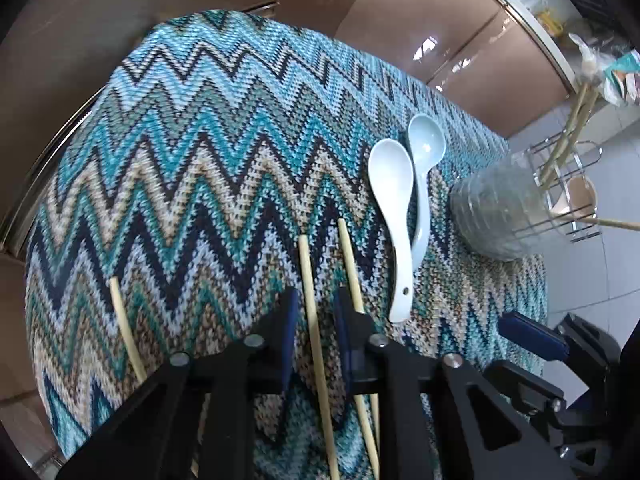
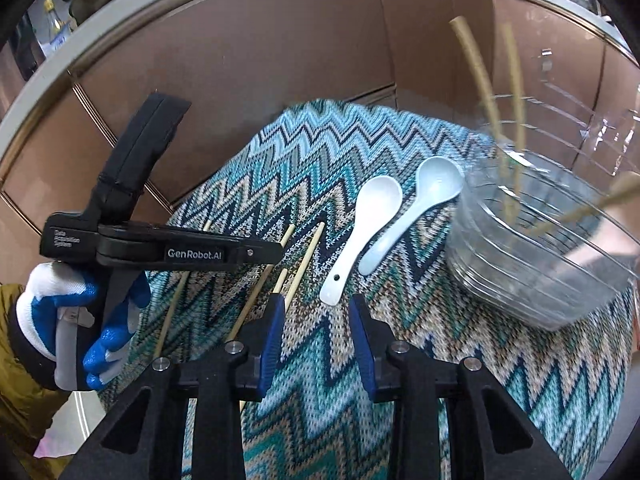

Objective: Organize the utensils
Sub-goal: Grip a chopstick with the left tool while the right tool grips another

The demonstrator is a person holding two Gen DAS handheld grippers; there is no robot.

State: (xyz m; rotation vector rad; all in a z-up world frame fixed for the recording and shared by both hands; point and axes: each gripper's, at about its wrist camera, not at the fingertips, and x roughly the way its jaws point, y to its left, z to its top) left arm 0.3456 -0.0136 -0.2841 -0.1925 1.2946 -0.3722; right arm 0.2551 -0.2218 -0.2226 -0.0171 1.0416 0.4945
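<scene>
Several bamboo chopsticks lie on the zigzag cloth (image 1: 180,160). My left gripper (image 1: 314,322) is open and straddles one chopstick (image 1: 314,320), with another chopstick (image 1: 350,264) by its right finger and a third (image 1: 126,332) off to the left. A white spoon (image 1: 394,216) and a pale blue spoon (image 1: 424,168) lie side by side ahead. A clear glass jar (image 1: 500,208) at the right holds several chopsticks (image 2: 480,80). My right gripper (image 2: 318,316) is open and empty above the cloth, just short of the white spoon's (image 2: 360,232) handle. The left gripper's body (image 2: 160,252) shows at left.
Brown cabinet doors (image 2: 280,60) stand behind the table. A tiled floor and a metal stool (image 1: 572,196) lie beyond the table's right edge. A gloved hand (image 2: 68,320) holds the left gripper. The cloth's edge drops off near the jar.
</scene>
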